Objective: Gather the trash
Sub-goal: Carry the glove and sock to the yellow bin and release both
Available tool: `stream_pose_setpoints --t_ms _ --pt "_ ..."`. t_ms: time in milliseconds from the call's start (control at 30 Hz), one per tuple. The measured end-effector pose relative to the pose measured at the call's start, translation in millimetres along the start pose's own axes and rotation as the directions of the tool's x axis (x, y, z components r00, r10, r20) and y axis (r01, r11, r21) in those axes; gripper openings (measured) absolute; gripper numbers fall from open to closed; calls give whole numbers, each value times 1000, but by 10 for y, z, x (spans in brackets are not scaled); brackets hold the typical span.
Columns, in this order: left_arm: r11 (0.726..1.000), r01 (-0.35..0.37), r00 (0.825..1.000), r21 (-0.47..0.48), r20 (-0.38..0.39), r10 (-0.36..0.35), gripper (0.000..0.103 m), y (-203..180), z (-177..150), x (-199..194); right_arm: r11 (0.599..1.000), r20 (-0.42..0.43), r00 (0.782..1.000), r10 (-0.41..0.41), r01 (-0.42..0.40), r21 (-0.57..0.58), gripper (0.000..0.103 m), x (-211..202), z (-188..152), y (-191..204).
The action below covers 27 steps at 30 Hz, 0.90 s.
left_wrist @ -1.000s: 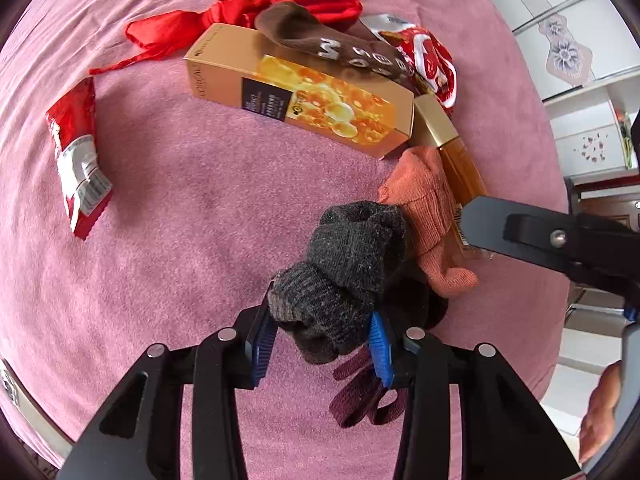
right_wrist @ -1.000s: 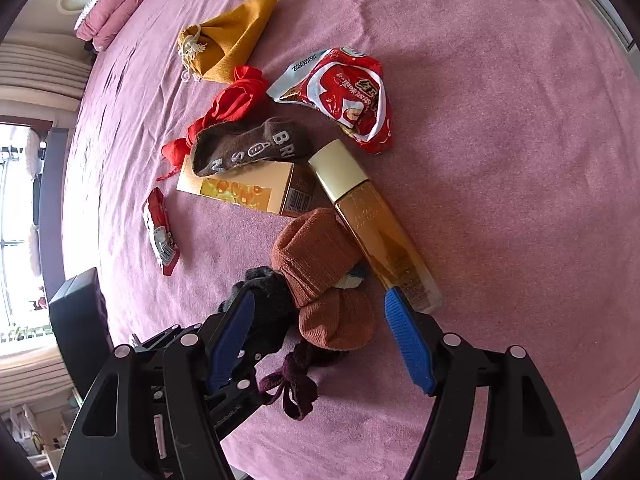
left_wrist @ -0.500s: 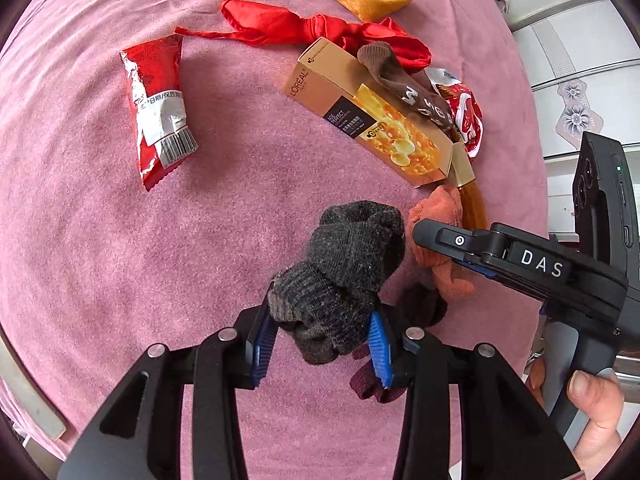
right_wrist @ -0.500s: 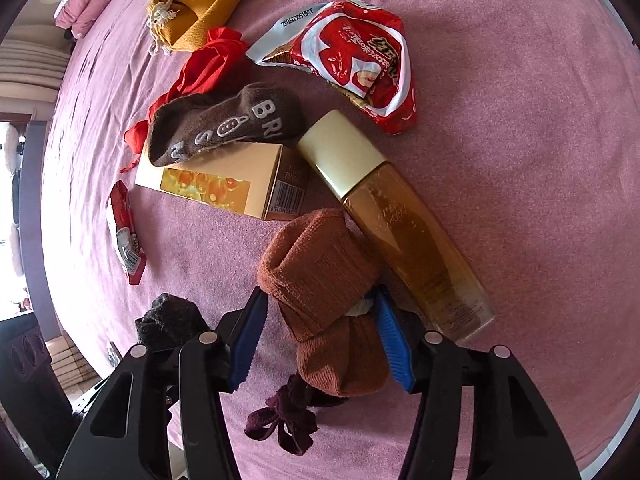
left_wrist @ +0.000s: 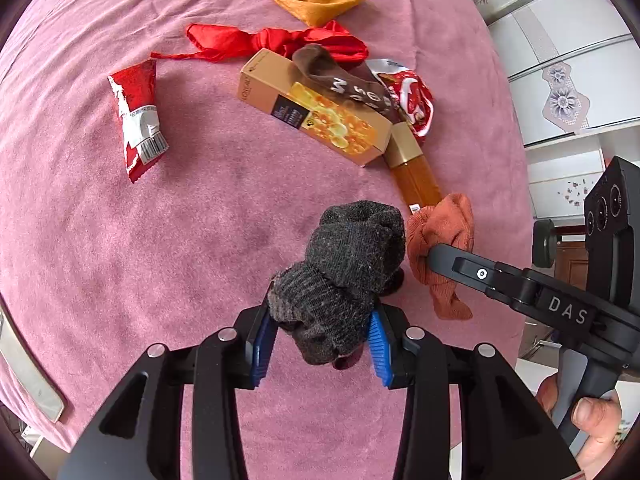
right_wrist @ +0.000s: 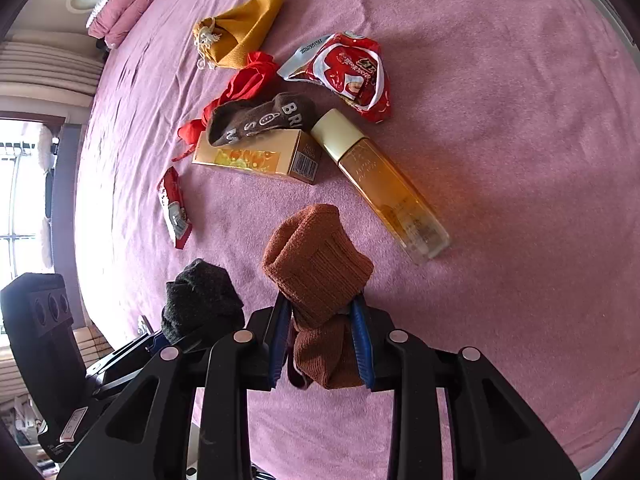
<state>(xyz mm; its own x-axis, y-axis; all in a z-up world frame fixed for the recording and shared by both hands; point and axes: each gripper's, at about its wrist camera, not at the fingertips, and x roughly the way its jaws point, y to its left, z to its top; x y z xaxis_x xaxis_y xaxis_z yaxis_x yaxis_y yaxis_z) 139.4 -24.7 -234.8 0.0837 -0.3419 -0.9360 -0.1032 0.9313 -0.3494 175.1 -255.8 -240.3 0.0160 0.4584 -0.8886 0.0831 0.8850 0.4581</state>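
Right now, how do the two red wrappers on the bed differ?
The flat red wrapper lies spread out and long, with a barcode end showing; the crumpled red wrapper is bunched up and puffy. The flat one lies alone on the pink cover, apart from the pile; the crumpled one lies close by the bottle's gold cap and the brown sock. Both are red and white, and neither gripper touches them.
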Motion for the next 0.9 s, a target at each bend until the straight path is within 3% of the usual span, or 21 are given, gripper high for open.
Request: stream_pose_setpoints --t_ms 367,900 --pt "985 -7 1000 172 -5 8 40 -889 -321 -84 996 101 995 6 -14 82 28 -753 -495 -536" --pt "907 33 998 420 -58 -10 41 -2468 -788 230 959 240 970 -28 -41 280 29 -1671 -1216 -1849"
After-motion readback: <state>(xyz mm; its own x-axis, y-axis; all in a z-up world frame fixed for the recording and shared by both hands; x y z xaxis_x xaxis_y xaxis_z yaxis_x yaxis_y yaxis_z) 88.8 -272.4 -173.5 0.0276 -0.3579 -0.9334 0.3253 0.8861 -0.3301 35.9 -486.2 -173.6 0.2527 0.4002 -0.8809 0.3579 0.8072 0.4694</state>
